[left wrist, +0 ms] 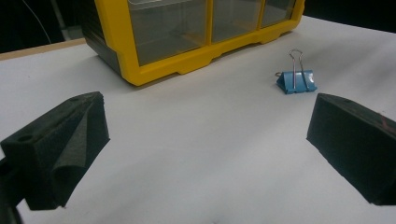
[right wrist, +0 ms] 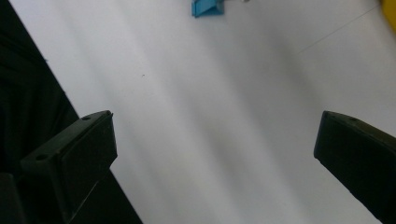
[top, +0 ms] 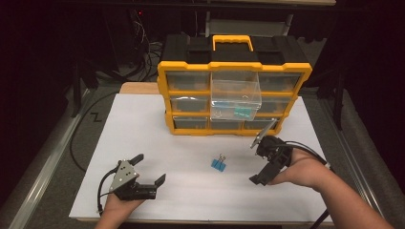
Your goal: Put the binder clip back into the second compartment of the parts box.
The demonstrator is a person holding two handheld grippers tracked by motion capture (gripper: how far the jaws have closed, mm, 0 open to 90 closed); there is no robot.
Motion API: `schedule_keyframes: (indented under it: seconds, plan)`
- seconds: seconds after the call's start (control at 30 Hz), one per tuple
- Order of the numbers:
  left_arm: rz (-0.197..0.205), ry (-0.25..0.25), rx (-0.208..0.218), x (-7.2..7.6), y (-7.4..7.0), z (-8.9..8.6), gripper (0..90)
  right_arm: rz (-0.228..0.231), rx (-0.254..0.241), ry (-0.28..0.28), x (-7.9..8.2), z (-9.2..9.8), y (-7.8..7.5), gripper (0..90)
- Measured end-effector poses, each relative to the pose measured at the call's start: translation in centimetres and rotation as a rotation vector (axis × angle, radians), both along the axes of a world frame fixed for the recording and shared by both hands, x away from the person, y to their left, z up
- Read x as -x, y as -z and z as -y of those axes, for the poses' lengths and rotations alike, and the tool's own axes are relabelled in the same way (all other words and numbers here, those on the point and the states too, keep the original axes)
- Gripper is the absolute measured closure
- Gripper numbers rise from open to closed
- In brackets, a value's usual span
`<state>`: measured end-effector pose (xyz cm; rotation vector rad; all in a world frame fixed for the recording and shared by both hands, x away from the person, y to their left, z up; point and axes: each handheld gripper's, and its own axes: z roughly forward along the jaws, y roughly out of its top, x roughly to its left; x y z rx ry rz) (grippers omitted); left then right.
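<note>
A blue binder clip (top: pixel 218 163) with silver handles lies on the white table top (top: pixel 157 129), between my two grippers. My left gripper (top: pixel 150 168) rests low at the front left, open, nothing between its black jaws; in its own view (left wrist: pixel 205 140) the clip (left wrist: pixel 295 81) sits ahead and to the right. My right gripper (top: pixel 257 162) is at the right of the clip, tipped toward the table, open and empty. In the right gripper view (right wrist: pixel 215 154) the clip (right wrist: pixel 207 7) shows at the top edge, well beyond the jaws.
A yellow and black drawer organizer (top: pixel 234 71) stands at the back of the table. Its clear middle drawer (top: pixel 236 93) is pulled out, with something teal (top: pixel 242 112) seen through it. The organizer's lower front (left wrist: pixel 187 63) is close behind the clip. Dark floor and cables surround the table.
</note>
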<state>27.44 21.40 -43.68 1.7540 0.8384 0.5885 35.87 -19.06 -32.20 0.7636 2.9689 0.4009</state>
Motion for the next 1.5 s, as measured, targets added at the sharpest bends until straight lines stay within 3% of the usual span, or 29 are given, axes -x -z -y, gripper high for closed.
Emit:
schedule_keyframes:
  seconds: [0.17, 0.3, 0.5, 0.57, 0.77, 1.0, 1.13, 1.3, 1.5]
  plan:
    - [0.0, 0.007, -0.003, -0.1, 0.0, 0.0, 0.2, -0.014, -0.033, 0.005, 0.0, -0.6, 3.7, 2.4]
    - [-0.004, 0.012, -0.009, 0.0, 0.0, 0.1, 0.2, -0.004, -0.087, 0.011, -0.8, -1.9, 5.8, 13.2]
    - [-0.006, 0.016, -0.011, -0.1, 0.1, 0.2, 0.2, 0.024, -0.128, 0.001, -3.1, -4.8, 6.5, 26.0]
    - [-0.006, 0.018, -0.019, -0.1, 0.1, 0.1, 0.2, 0.019, -0.12, 0.013, -3.8, -5.7, 6.7, 29.9]
    - [-0.004, 0.023, -0.02, -0.1, 0.1, 0.0, 0.2, 0.021, -0.11, -0.037, -5.1, -7.5, 7.0, 47.2]
    - [-0.002, 0.027, -0.022, -0.1, 0.1, 0.1, 0.2, 0.034, -0.114, -0.148, -3.8, -8.5, 5.9, 89.7]
    - [-0.005, 0.029, -0.023, 0.0, 0.1, 0.3, 0.2, 0.007, -0.108, -0.219, -2.6, -8.6, 5.0, 90.0]
    - [-0.007, 0.028, -0.027, 0.0, 0.1, 0.3, 0.2, -0.006, -0.128, -0.241, -1.1, -7.5, 2.6, 90.0]
    - [-0.011, 0.022, -0.026, -0.1, 0.2, 0.3, 0.2, -0.033, -0.109, -0.24, 0.0, -5.7, -0.7, 90.0]
